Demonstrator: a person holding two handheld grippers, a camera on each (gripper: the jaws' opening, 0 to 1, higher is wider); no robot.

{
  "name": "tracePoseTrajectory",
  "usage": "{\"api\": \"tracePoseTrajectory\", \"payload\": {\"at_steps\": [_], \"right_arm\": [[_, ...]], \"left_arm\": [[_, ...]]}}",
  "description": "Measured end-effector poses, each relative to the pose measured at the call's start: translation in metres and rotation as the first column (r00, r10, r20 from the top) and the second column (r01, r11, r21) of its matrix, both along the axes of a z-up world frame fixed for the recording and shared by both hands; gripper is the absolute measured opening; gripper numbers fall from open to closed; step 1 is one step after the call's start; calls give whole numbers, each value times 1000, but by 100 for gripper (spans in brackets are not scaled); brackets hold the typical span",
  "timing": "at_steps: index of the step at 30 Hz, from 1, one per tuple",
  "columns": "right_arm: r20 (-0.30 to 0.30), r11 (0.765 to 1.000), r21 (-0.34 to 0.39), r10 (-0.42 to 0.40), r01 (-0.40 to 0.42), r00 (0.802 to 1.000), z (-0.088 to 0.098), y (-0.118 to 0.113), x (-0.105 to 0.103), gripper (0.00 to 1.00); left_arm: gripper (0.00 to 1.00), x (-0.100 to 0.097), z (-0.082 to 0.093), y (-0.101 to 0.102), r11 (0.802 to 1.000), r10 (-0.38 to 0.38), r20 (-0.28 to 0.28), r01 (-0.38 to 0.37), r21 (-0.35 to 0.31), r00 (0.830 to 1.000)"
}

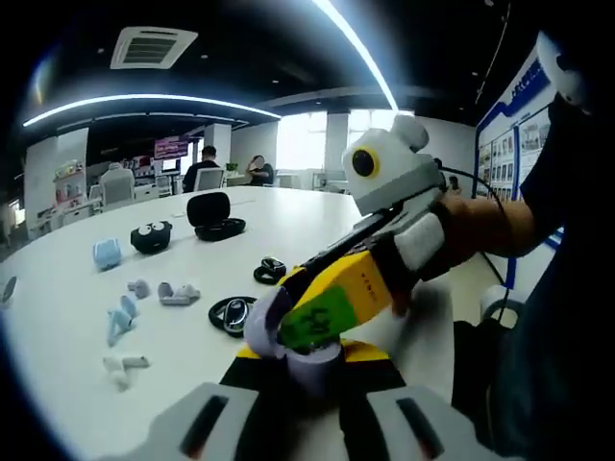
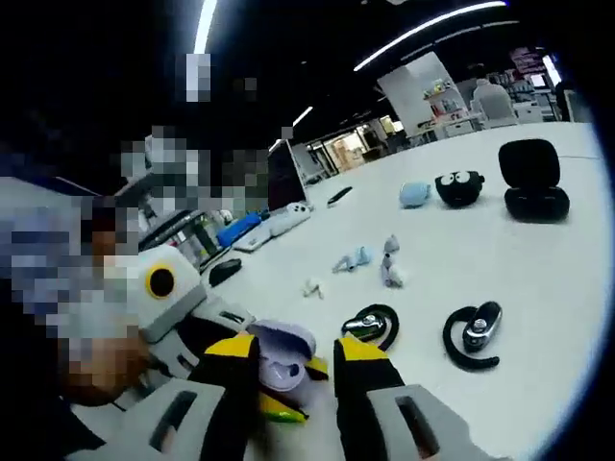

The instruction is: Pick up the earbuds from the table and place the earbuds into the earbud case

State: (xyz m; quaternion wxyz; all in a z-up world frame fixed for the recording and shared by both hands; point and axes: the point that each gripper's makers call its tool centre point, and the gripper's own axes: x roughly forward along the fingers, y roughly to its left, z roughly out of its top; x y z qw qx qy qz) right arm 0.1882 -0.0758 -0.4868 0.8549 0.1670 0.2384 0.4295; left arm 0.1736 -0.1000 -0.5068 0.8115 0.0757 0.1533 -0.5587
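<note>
My left gripper [image 1: 309, 373] is shut on a lavender earbud case [image 1: 317, 370] with its lid up, low in the left gripper view. The right gripper [image 1: 277, 322] comes in from the right, its yellow and black tips at the case's lid. In the right gripper view that case [image 2: 284, 357] sits open between the right gripper's [image 2: 296, 357] spread fingers; I cannot tell if they press on it. Loose on the white table [image 1: 317, 216] lie lavender-grey earbuds [image 1: 176, 293], blue earbuds [image 1: 120, 320], white earbuds [image 1: 123, 367] and two black ear-hook earbuds [image 1: 233, 314].
At the back stand an open black case [image 1: 216, 216], a black case with eyes [image 1: 151, 235] and a blue case [image 1: 107, 254]. A person's arm [image 1: 500, 226] is at the right. A keyboard and small devices [image 2: 274, 223] lie at the far table edge.
</note>
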Motion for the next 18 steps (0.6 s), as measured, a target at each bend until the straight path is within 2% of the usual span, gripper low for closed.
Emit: {"api": "tracePoseTrajectory", "payload": {"at_steps": [4,7,10,13,18], "right_arm": [[51,999,-33,21,-20,998,2,4,-4,29],[102,995,-88,47,-38,994,4,6,-5,28],[125,992,-119,65,-50,990,5,8,-7,26],[127,990,-132,73,-56,989,5,8,-7,27],[110,990,-126,73,-59,991,4,8,-8,27]], "left_arm": [[21,-1,0,-1,1000,-8,1,8,7,1000],[21,-1,0,-1,1000,-13,-1,13,18,1000],[22,-2,-1,-2,999,-14,2,14,30,1000],[22,-2,-1,-1,1000,3,3,-3,27,1000],[22,-2,-1,3,999,42,6,-42,-16,999]]}}
